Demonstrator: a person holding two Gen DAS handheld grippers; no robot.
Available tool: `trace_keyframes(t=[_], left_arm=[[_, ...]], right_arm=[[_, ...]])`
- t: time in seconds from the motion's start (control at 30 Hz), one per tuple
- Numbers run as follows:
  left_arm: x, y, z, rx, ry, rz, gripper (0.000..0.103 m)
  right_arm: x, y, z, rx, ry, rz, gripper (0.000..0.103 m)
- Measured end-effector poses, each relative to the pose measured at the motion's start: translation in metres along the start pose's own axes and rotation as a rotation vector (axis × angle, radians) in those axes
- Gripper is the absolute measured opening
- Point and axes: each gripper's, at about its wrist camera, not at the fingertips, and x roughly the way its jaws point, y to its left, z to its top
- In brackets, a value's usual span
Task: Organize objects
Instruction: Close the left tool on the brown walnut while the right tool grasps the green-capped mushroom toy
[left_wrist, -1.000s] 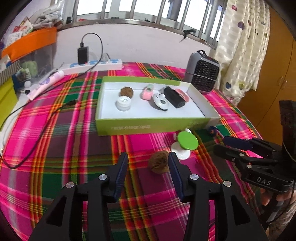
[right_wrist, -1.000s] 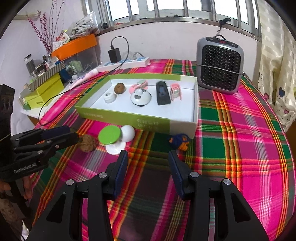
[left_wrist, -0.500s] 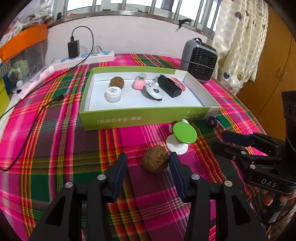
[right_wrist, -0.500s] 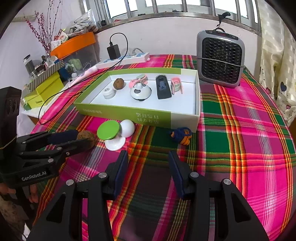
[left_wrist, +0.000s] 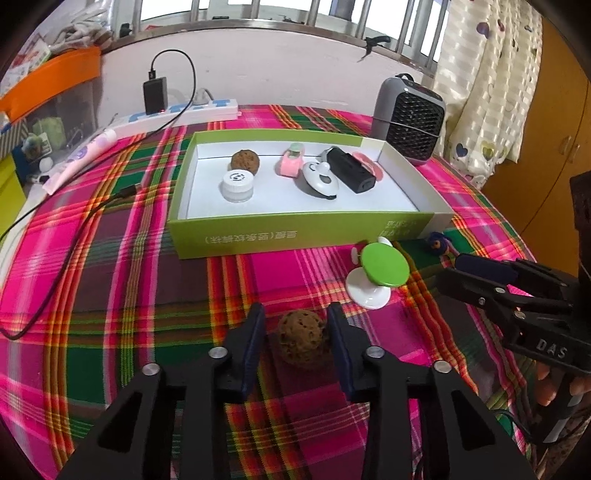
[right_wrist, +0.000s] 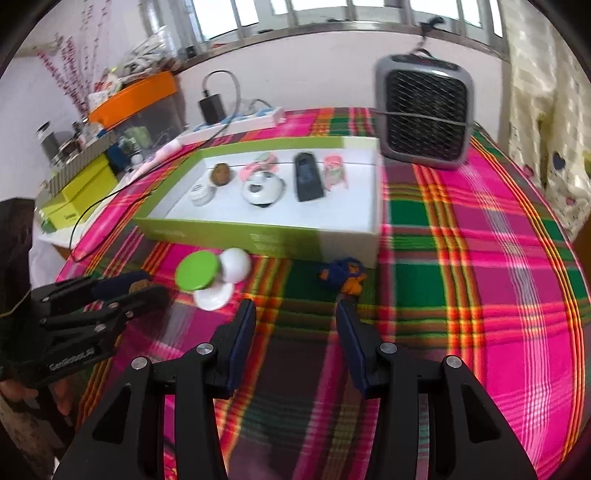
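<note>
The left gripper (left_wrist: 295, 325) sits low over the plaid cloth (left_wrist: 110, 280) with its jaws closing around a brown walnut (left_wrist: 301, 341). The walnut lies between the blue pads; the right pad appears to meet its side, while a narrow gap shows at the left pad (full contact cannot be confirmed). The walnut rests on the cloth, in front of the green tray (left_wrist: 295, 236) and outside it.

The right gripper (right_wrist: 295, 314) is spread, with nothing between its fingers. Just beyond its right fingertip lies a small blue-and-orange toy (right_wrist: 343, 277), on the cloth near the tray's front corner.

Between the two grippers stands a white stand with a green disc (left_wrist: 384, 266), near the tray's front wall.

Inside the tray, on its white floor:
- a second walnut (left_wrist: 245, 160), at the back left;
- a white jar (left_wrist: 238, 184), just in front of that walnut;
- a pink toy (left_wrist: 291, 164);
- a white round gadget (left_wrist: 319, 181);
- a black box (left_wrist: 351, 170), partly covering a pink item behind it.

Behind the tray stand a grey heater (left_wrist: 410, 118) at the right and a power strip (left_wrist: 184, 110) with a black charger at the left. A person's fingers show under each gripper body at the frame edges.
</note>
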Motion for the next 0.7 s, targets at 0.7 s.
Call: trace_keyframes(t=[0.7], left_arm=[[-0.007,0.031,-0.004,-0.075,-0.011,0.024,0.026]], right_arm=[[0.023,0.056,0.015,-0.113,-0.006,0.088,0.046]])
